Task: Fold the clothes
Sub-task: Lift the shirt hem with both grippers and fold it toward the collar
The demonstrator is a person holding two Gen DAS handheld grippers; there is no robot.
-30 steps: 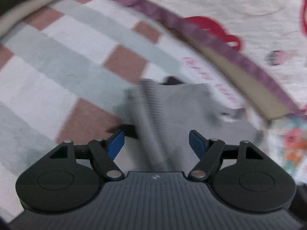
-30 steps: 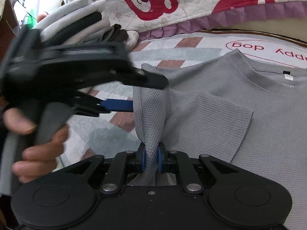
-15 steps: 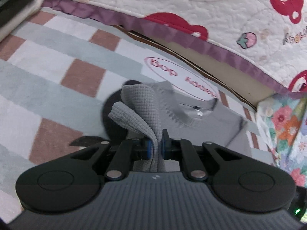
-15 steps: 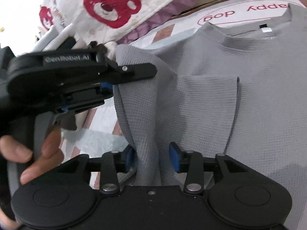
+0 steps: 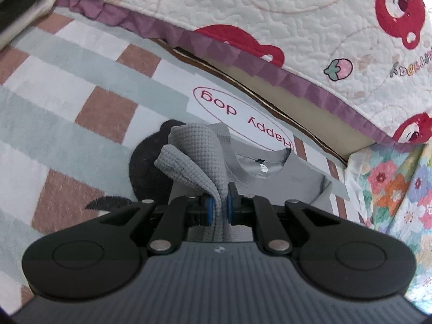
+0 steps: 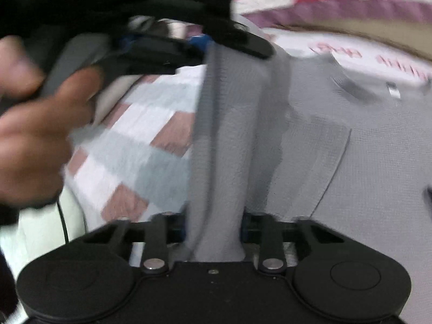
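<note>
A grey waffle-knit shirt (image 5: 270, 178) lies on a checked rug, collar toward the "Happy dog" print. My left gripper (image 5: 219, 208) is shut on a bunched fold of the shirt's edge (image 5: 194, 162) and lifts it. In the right wrist view the shirt (image 6: 351, 162) spreads to the right, and a raised band of its cloth (image 6: 226, 148) runs from the left gripper (image 6: 199, 46) down between my right gripper's (image 6: 214, 229) parted jaws. The right jaws stand open around the cloth. The view is blurred.
The checked rug (image 5: 81, 86) runs left. A quilted bear blanket with a purple frill (image 5: 297, 27) hangs behind. Stacked folded clothes (image 5: 21, 8) sit at the far left. A floral cloth (image 5: 391, 189) is at the right. The person's hand (image 6: 35, 135) holds the left gripper.
My left gripper shut on the shirt's edge and lifted it. My right gripper opened from its grip on the same fold and the cloth now passes loosely between its jaws.
</note>
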